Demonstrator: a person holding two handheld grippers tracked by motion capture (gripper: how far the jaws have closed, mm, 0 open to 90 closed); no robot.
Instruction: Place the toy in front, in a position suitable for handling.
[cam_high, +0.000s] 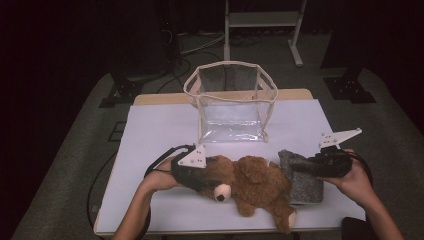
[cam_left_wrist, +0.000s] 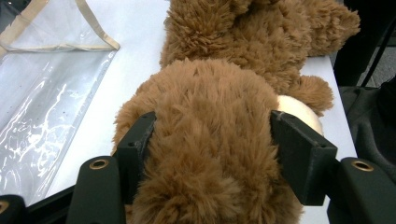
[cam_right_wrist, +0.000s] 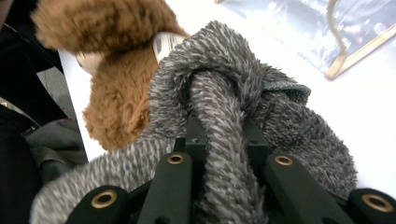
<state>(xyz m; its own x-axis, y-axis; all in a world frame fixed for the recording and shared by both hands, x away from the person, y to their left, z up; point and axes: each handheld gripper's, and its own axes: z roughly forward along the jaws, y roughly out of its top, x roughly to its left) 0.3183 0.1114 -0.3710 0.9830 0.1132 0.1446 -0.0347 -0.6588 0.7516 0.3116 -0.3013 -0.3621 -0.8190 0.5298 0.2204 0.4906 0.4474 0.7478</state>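
A brown teddy bear (cam_high: 255, 182) lies on its side on the white table, head toward the left. My left gripper (cam_high: 200, 172) is shut on the bear's head (cam_left_wrist: 210, 135), one black jaw pressing into the fur on each side. A grey fuzzy cloth (cam_high: 302, 182) lies against the bear's back at the right. My right gripper (cam_high: 300, 167) is shut on a bunched fold of this grey cloth (cam_right_wrist: 224, 135), pinched between its jaws. The bear's leg (cam_right_wrist: 119, 107) shows just beyond the cloth.
A clear plastic bag (cam_high: 231, 102) with beige trim stands open at the middle back of the table (cam_high: 155, 130). Its transparent side (cam_left_wrist: 46, 112) lies left of the bear. The table's front edge runs close under the bear. A dark floor and stands surround the table.
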